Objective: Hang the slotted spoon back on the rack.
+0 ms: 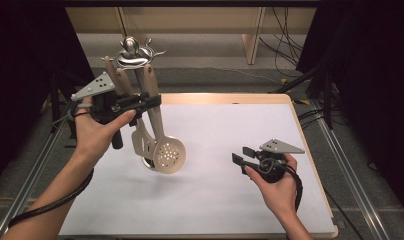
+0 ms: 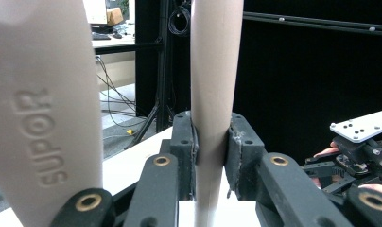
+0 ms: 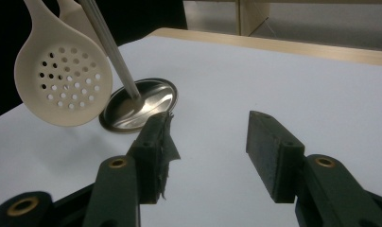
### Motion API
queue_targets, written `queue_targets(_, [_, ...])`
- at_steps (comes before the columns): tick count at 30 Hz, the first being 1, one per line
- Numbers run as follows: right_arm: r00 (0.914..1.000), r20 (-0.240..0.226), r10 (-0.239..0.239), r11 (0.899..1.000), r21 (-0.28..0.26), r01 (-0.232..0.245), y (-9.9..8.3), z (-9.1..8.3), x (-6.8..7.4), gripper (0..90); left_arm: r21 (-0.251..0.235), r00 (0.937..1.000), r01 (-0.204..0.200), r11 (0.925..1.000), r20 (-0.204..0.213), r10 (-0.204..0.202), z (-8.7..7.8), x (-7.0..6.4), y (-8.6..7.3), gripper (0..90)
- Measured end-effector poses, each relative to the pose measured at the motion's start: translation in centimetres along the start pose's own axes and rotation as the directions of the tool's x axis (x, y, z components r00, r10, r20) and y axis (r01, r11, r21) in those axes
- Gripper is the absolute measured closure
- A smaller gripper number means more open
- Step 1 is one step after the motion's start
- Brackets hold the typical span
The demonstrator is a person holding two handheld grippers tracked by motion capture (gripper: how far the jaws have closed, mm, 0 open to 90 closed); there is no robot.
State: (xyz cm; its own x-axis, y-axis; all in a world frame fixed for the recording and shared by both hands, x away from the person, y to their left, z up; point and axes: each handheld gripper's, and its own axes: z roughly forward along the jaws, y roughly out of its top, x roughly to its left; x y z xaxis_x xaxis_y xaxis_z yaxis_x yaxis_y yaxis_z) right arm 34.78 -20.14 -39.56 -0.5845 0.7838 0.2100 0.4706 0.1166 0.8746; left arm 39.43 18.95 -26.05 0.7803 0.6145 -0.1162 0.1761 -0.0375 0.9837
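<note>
Fingers of the left gripper (image 2: 212, 156) pinch a beige plastic utensil handle (image 2: 212, 94); beside it, another beige handle (image 2: 42, 118) reads "SUPOR". Right gripper (image 3: 205, 151) fingers are spread.

A tall steel utensil stand (image 1: 134, 55) with a round metal base (image 3: 141, 103) rises at the left of the white-topped wooden table (image 1: 230, 200), with cream plastic kitchen tools hanging from its top. The cream perforated skimmer (image 1: 168, 155) hangs lowest, just above the base, with a cream slotted turner (image 1: 140, 141) behind it. The left gripper (image 1: 152, 100) sits at a tool handle (image 2: 210, 94), left of the right gripper (image 1: 242, 156), which is low over the table's right half.
</note>
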Motion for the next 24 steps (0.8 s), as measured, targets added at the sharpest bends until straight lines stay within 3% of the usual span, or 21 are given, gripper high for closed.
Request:
queue_targets(8, [0.9997, 0.002, 0.024, 0.999, 0.025, -0.024, -0.03, -0.03, 0.30, 51.1, -0.002, 1.0000, 0.000, 1.0000, -0.004, 0.000, -0.02, 0.17, 0.04, 74.6])
queue_targets(10, [1.0000, -0.006, -0.007, 1.000, 0.010, 0.008, -0.05, 0.17, 0.08, 51.1, -0.002, 1.0000, 0.004, 1.0000, -0.005, -0.004, -0.03, 0.24, 0.03, 74.6])
queue_targets(16, [1.0000, -0.006, -0.007, 1.000, 0.011, 0.007, -0.05, 0.16, 0.08, 51.2, -0.001, 1.0000, 0.006, 1.0000, -0.006, -0.006, -0.03, 0.35, -0.03, 74.6])
queue_targets(24, [0.9997, -0.001, 0.023, 0.999, 0.031, -0.023, -0.06, -0.01, 0.33, 51.1, 0.000, 0.9999, 0.009, 1.0000, -0.009, -0.009, -0.05, 0.50, -0.21, 74.6])
